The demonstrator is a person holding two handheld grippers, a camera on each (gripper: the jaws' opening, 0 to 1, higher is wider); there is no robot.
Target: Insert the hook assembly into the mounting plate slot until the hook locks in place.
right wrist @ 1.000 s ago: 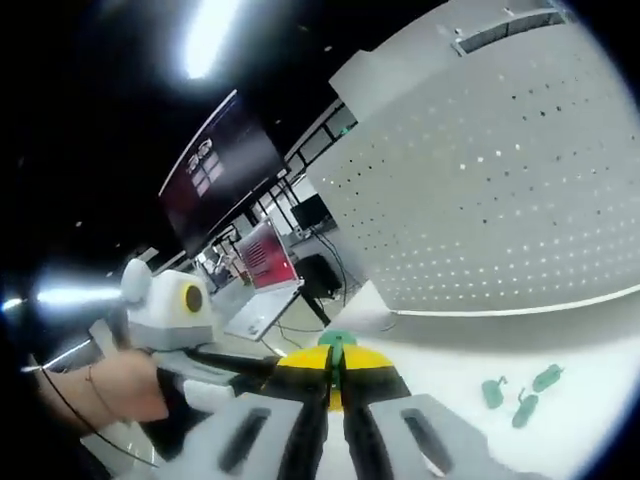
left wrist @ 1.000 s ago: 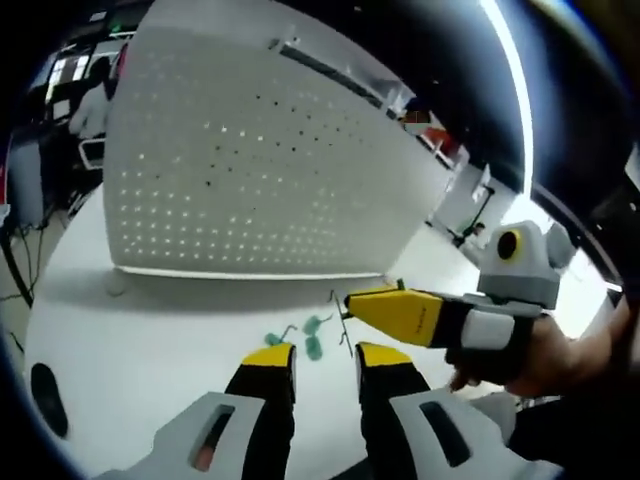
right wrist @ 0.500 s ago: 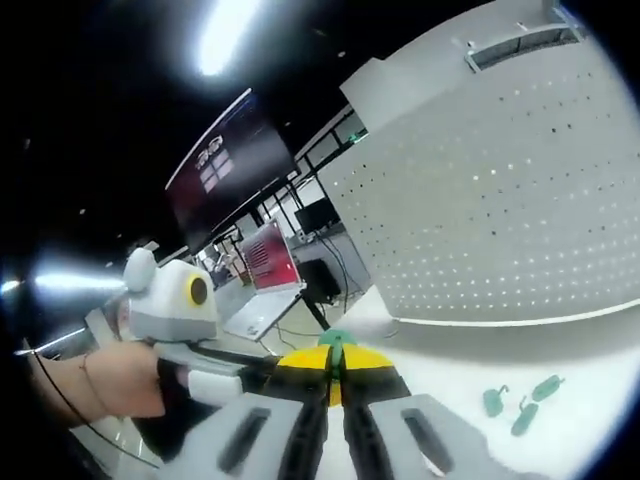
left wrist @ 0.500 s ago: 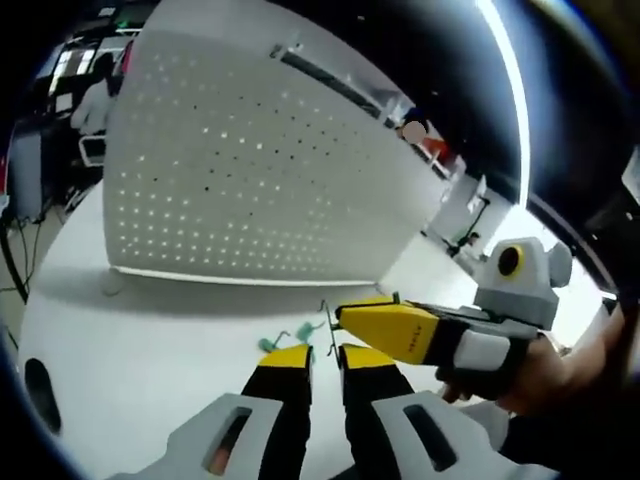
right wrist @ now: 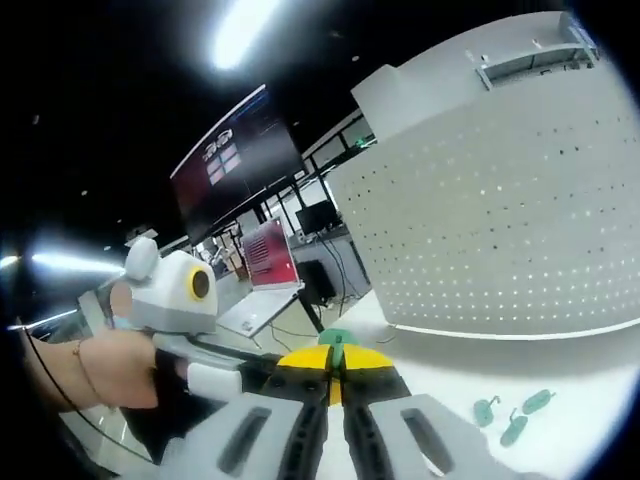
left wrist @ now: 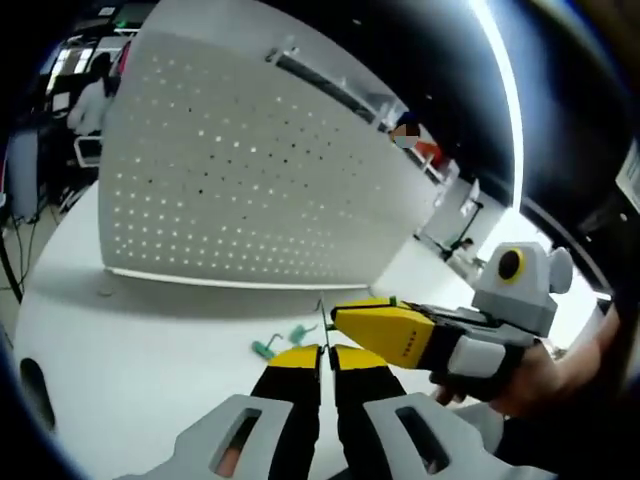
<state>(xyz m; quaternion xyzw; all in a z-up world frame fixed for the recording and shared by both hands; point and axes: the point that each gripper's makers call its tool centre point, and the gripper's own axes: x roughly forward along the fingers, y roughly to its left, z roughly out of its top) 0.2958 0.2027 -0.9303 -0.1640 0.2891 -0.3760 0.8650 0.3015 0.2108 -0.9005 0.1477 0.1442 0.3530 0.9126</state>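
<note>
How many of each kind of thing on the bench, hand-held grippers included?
Loose green hooks on the table: 3
Green hook in the right hand-held gripper: 1
Perforated mounting plate: 1
Hand-held grippers, counting the left hand-held gripper: 2
Total: 7

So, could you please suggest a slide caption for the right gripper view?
Right gripper holding a green hook before the white pegboard, spare hooks on the table.
</note>
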